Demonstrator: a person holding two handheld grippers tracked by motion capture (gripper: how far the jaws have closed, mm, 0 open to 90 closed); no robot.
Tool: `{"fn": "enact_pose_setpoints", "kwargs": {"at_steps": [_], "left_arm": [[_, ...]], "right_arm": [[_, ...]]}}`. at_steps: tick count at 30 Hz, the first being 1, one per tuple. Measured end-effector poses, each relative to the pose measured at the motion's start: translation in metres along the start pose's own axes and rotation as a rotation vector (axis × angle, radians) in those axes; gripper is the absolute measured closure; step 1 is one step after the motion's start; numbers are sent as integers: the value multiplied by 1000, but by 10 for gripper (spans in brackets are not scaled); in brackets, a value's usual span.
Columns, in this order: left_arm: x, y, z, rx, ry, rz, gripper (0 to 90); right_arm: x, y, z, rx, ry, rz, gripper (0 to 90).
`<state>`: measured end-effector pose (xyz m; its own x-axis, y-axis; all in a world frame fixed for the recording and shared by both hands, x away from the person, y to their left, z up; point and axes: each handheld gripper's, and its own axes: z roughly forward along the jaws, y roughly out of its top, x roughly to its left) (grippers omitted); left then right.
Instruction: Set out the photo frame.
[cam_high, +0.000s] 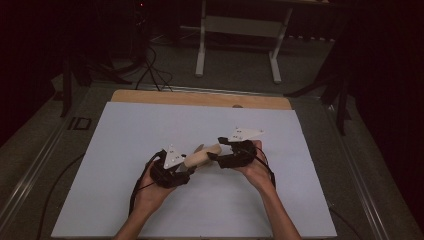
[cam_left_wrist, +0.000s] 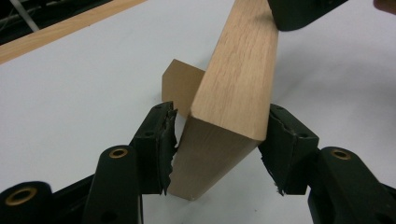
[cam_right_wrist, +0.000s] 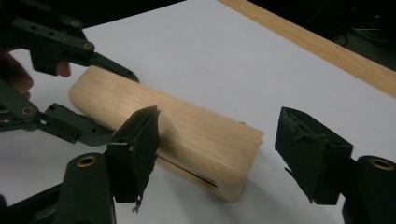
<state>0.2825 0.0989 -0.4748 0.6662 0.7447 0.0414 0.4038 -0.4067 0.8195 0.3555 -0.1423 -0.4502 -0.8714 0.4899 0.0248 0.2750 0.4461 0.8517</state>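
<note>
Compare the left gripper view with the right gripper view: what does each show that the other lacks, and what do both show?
Left gripper view: the left gripper clamped on one end of the light wooden rectangular block, with a small brown flat piece behind it. Right gripper view: the right gripper open around the block's other end, a dark slit along that end, and a fingertip. Both: the block, the white table sheet and the wooden edge strip.

place: lab or studio (dim) | cues: white-topped table (cam_high: 150, 130), black drapes (cam_high: 30, 45), floor cables (cam_high: 150, 65)
</note>
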Motion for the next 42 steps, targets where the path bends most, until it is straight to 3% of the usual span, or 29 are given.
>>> {"fn": "enact_pose_setpoints", "kwargs": {"at_steps": [3,10,15,25,29,42], "left_arm": [[1,0,-1,3,0,1,476],[2,-1,-1,6,-4,-1,492],[4,-1,-2,6,9,-7,492],[10,-1,-2,12,18,-16,497],[10,0,-2,18,20,-7,498],[16,0,2,9,9,-17,491]], "right_arm": [[1,-1,4,10,27,-20,285],[1,-2,5,13,39,-41,272],[3,-3,4,21,33,-50,280],[16,-8,5,50,4,-122,307],[14,-12,2,44,12,-106,332],[17,-20,-1,57,-46,-106,453]]}}
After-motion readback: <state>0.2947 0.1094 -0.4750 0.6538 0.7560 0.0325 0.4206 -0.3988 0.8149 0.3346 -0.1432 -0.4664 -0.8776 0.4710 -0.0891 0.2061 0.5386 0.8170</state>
